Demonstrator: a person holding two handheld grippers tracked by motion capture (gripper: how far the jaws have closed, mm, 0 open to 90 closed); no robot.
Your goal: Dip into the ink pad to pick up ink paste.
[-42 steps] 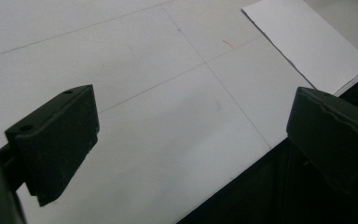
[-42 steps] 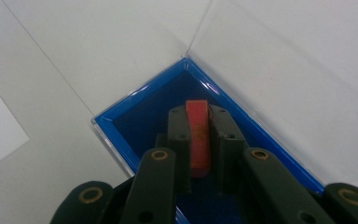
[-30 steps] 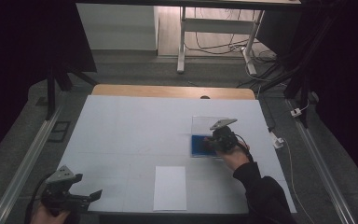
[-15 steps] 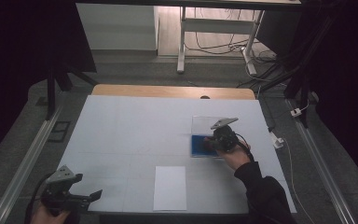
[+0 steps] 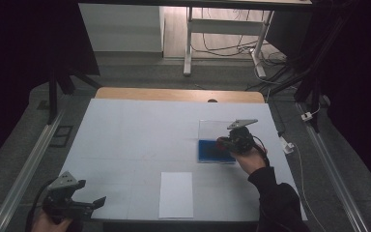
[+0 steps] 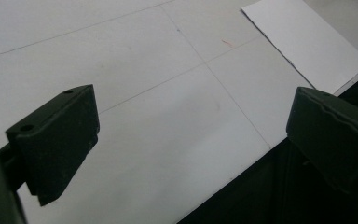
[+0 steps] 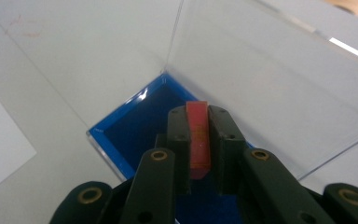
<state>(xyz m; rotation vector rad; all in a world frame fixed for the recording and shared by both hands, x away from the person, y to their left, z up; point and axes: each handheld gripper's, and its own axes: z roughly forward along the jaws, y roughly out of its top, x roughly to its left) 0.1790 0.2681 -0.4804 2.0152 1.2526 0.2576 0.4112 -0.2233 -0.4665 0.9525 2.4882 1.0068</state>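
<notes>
A clear plastic box (image 5: 216, 130) with a blue bottom (image 5: 212, 150) stands on the right half of the table. My right gripper (image 5: 221, 141) hangs over its open top, shut on a thin red piece (image 7: 198, 140) that stands on edge between the jaws above the blue bottom (image 7: 135, 121). The box's clear walls (image 7: 270, 79) rise around the jaws. My left gripper (image 5: 96, 201) is at the table's near left corner, open, with nothing between its fingers (image 6: 58, 140). A white sheet of paper (image 5: 176, 194) lies flat at the near edge, also seen as the sheet's corner (image 6: 307, 42).
The table (image 5: 140, 135) is covered by a pale grey mat with faint grid lines. A wooden strip (image 5: 174, 94) runs along its far edge. Metal rails (image 5: 24, 169) flank both sides. A white table frame and cables (image 5: 232, 43) stand on the floor behind.
</notes>
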